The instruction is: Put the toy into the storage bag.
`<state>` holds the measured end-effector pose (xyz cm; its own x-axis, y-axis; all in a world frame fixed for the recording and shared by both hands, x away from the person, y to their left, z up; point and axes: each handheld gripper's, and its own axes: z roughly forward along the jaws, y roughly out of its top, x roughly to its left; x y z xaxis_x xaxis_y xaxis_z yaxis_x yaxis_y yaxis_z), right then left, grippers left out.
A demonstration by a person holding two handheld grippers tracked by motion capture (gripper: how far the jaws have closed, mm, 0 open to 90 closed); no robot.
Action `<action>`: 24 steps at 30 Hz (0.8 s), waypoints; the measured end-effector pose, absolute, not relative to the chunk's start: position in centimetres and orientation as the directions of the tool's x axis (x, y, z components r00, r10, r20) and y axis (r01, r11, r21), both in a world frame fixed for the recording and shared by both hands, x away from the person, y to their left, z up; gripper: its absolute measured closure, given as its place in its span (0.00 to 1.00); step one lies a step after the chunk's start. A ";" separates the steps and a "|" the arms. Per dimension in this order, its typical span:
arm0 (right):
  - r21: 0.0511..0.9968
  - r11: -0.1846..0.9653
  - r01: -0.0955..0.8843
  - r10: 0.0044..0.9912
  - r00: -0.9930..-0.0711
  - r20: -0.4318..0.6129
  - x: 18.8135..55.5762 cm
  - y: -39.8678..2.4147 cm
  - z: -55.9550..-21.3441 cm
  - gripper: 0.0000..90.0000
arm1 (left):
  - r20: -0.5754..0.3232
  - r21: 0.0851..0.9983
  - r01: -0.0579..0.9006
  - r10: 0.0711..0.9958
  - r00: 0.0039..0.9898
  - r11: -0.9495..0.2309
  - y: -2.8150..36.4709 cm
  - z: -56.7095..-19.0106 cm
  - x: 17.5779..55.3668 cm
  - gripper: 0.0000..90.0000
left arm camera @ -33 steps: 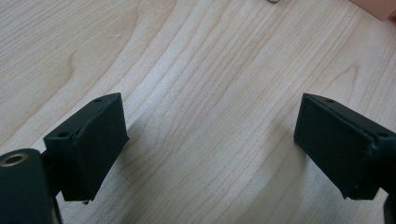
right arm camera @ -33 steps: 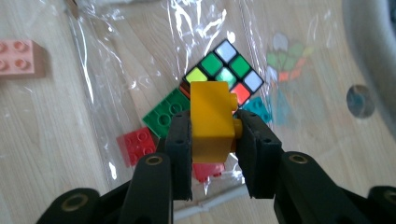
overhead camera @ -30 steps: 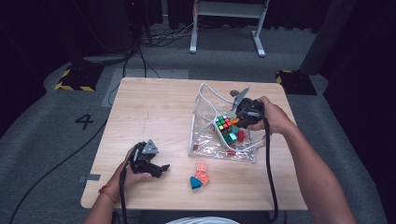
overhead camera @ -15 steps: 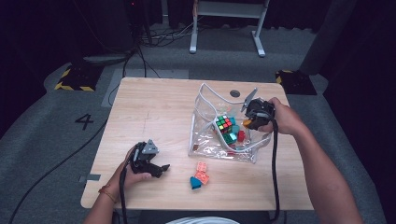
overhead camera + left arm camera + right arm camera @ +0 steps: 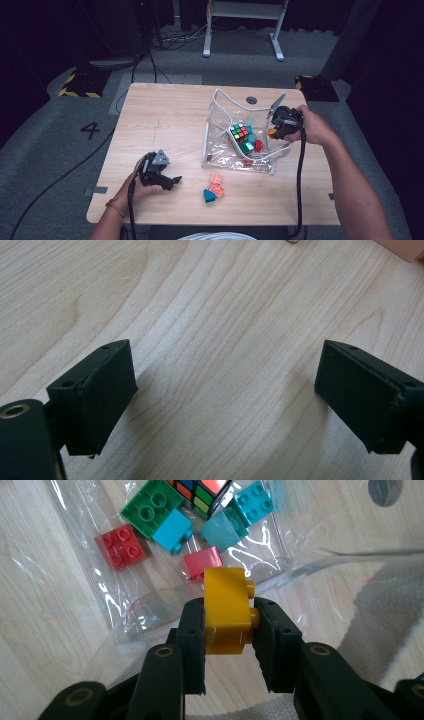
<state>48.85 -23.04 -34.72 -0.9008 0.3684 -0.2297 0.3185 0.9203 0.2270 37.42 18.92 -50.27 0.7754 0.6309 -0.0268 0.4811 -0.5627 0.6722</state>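
– Right gripper view first: what sits between the jaws?

– A yellow brick point(image 5: 227, 611), pinched from both sides by the right gripper point(image 5: 229, 630), studs toward the right-hand pad. Beyond it lies a clear plastic bag point(image 5: 80, 530) flat on the wooden table point(image 5: 30, 630).

– What's in the bag?

– A red brick point(image 5: 121, 546), a green brick point(image 5: 152, 506) with a light blue one point(image 5: 172, 531) against it, two teal bricks point(image 5: 239, 517), a small red piece point(image 5: 202, 563) and a puzzle cube point(image 5: 200, 492) at the far edge of that view.

– And from the high view?

– The right gripper point(image 5: 281, 124) is held at the right edge of the bag point(image 5: 220, 150), toward the far side of the table point(image 5: 165, 115), with the yellow brick point(image 5: 272, 133) showing at its tip. The cube point(image 5: 239, 133) sits near the bag's middle. I can't tell whether the brick is above the bag's opening or just beside its rim.

– The other hand?

– The left gripper point(image 5: 159, 172) rests at the near left of the table, well apart from the bag. In the left gripper view its jaws stand wide with bare wood between them.

– Anything loose on the table?

– An orange brick point(image 5: 216, 183) and a teal piece point(image 5: 209, 195) touching it, near the front edge, just outside the bag.
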 end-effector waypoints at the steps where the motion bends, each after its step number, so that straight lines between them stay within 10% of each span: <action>1: 0.225 0.920 0.320 0.371 -0.897 -0.241 48.9 -23.2 -34.6 0.75 | -0.027 0.672 0.481 0.631 0.775 -0.562 18.9 -50.3 37.4 0.11; 24: 0.511 0.821 0.254 0.406 -0.889 -0.210 46.0 -25.3 -33.1 0.53 | -0.026 0.672 0.481 0.631 0.775 -0.563 18.9 -50.3 37.4 0.11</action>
